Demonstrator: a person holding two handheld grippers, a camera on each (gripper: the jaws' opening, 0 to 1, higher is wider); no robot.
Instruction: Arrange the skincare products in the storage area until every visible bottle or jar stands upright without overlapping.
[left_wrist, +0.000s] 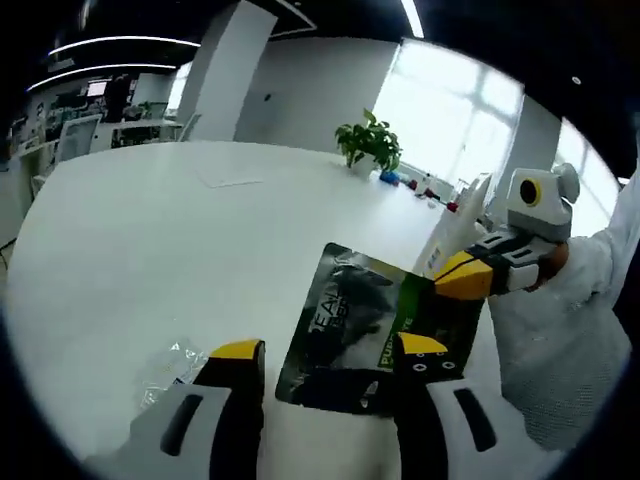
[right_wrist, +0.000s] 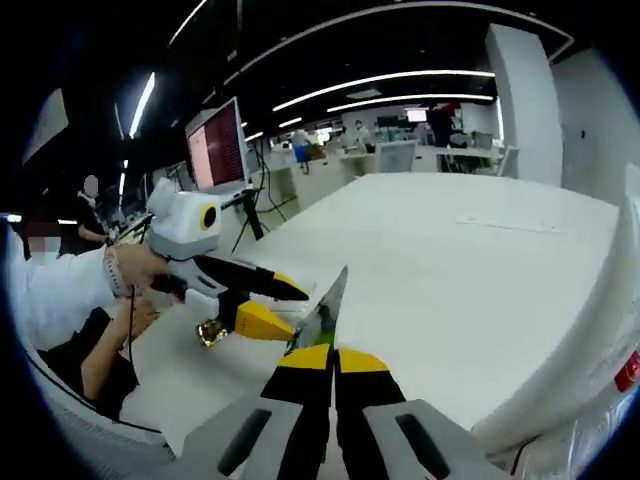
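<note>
A dark pouch with green print hangs over the white table. My right gripper comes in from the right and is shut on the pouch's upper right corner. My left gripper is open, and the pouch's lower edge lies between or just ahead of its yellow tips. In the right gripper view my right gripper is shut, with the pouch edge-on above it. My left gripper stands open just left of the pouch. Several small bottles stand far back on the table.
Crumpled clear plastic lies on the table by my left jaw. A potted plant stands at the far edge. A white bin wall rises at the right. A small gold object sits under the left gripper. A person's sleeve is on the right.
</note>
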